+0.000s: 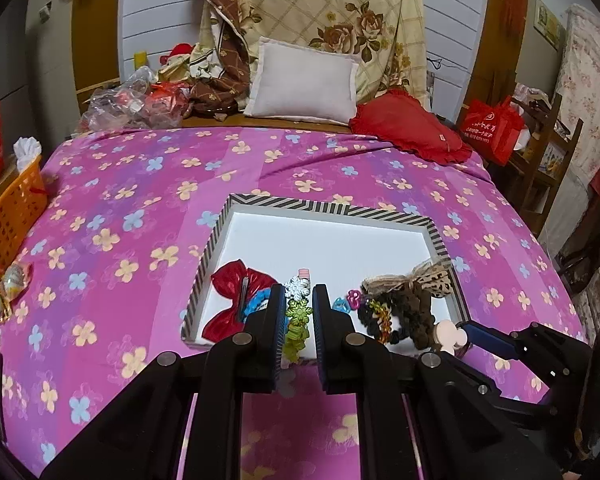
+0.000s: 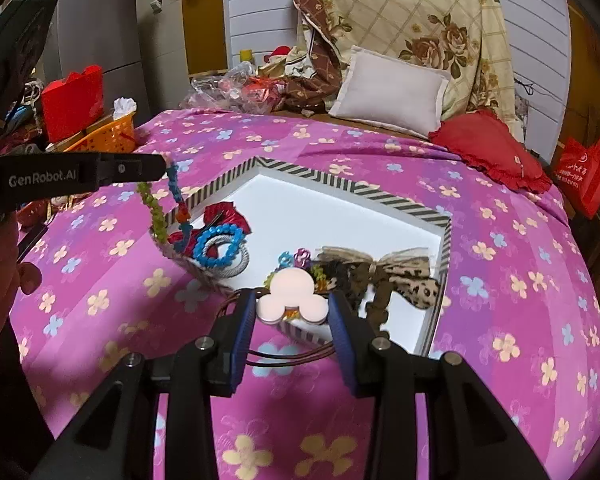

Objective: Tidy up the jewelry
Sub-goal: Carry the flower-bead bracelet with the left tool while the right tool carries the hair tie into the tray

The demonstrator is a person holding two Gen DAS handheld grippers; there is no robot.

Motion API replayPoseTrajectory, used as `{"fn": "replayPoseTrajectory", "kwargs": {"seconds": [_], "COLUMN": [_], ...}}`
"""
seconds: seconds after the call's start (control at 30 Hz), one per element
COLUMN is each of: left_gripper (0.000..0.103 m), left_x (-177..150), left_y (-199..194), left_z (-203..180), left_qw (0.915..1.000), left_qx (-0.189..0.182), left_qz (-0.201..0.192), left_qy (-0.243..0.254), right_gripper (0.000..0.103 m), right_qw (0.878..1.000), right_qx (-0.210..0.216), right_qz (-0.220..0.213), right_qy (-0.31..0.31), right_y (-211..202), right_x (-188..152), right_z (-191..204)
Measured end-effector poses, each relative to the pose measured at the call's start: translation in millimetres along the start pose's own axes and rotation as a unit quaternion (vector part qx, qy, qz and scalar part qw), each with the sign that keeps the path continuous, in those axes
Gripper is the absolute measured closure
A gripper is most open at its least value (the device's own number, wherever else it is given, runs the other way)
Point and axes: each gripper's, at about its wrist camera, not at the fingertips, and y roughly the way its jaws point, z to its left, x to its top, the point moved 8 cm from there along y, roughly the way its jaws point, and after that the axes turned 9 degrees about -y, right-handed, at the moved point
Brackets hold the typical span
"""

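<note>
A white tray with a striped rim (image 1: 328,205) lies on the pink flowered bed; it also shows in the right wrist view (image 2: 380,192). In it are a red bow (image 1: 230,300), a blue bead bracelet (image 2: 216,246), a leopard-print bow (image 1: 428,280) and small colored rings. My left gripper (image 1: 298,312) is shut on a green flower-bead necklace (image 1: 298,320), which hangs from its fingers (image 2: 156,208) over the tray's near left corner. My right gripper (image 2: 292,312) is shut on a pale pink mouse-head charm (image 2: 290,296) with a brown cord, at the tray's near edge.
An orange basket (image 1: 12,216) stands at the bed's left edge. A white pillow (image 1: 304,84) and a red cushion (image 1: 412,128) lie at the headboard, with plastic bags beside them. A red bag (image 1: 496,128) and wooden shelf stand right.
</note>
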Motion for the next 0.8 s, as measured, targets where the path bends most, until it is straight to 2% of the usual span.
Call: {"fn": "replayPoseTrajectory", "kwargs": {"seconds": [0.6,0.8], "left_gripper": [0.103,0.103], "left_x": [19,21], "left_y": [36,58], "left_z": [-3,7], "left_qw": [1.0,0.9996], "left_qx": [0.006,-0.001], "left_qz": [0.007,0.023], "left_qy": [0.002,-0.013], "right_gripper": [0.065,0.065], "right_qw": [1.0,0.998], "right_qx": [0.016,0.039], "right_qz": [0.0,0.014], "right_qy": [0.025,0.042], "right_y": [35,61], "right_x": [23,23], "right_z": [-11,-11]}}
